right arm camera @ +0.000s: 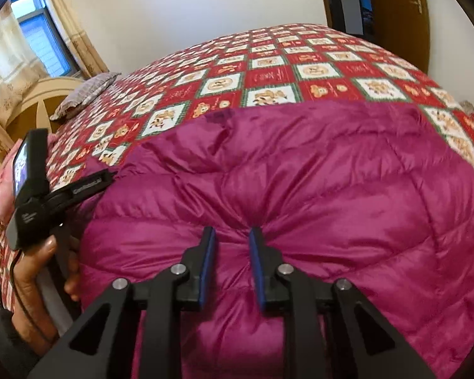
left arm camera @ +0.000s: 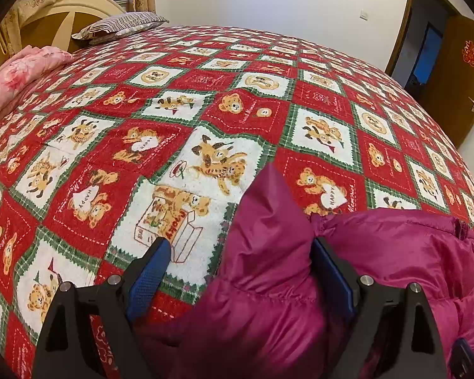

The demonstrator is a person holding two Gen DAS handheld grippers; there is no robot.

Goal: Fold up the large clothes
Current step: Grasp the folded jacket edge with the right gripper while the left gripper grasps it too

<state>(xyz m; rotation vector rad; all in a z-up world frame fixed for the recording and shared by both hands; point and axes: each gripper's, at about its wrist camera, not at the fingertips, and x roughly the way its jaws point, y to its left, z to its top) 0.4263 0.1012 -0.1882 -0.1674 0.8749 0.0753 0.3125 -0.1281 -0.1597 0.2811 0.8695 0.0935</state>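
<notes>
- A magenta quilted down jacket point(right arm camera: 284, 170) lies spread on the bed point(left arm camera: 205, 94), which wears a red, white and green bear-print bedspread point(left arm camera: 161, 145).
- In the right wrist view the jacket fills the near and middle part of the scene, and bedspread shows beyond its far edge.
- The right claw point(right arm camera: 230, 237) sits at the jacket's near middle; its blue-padded fingers point(right arm camera: 208, 252) stand close together with a puckered ridge of magenta fabric pinched between them, so it grips the jacket.
- The left claw point(left arm camera: 240, 246) has its fingers spread wide. A raised fold of the jacket point(left arm camera: 268, 221) stands between them, against the right finger; the left finger point(left arm camera: 151, 271) is apart from the fabric, over bare bedspread.
- In the right wrist view the left claw's body point(right arm camera: 47, 195) shows at the jacket's left edge, held by the person's hand point(right arm camera: 41, 271).
- A striped pillow point(left arm camera: 123, 25) and a pink quilt point(left arm camera: 19, 72) lie at the far left, by the headboard point(left arm camera: 63, 19).
</notes>
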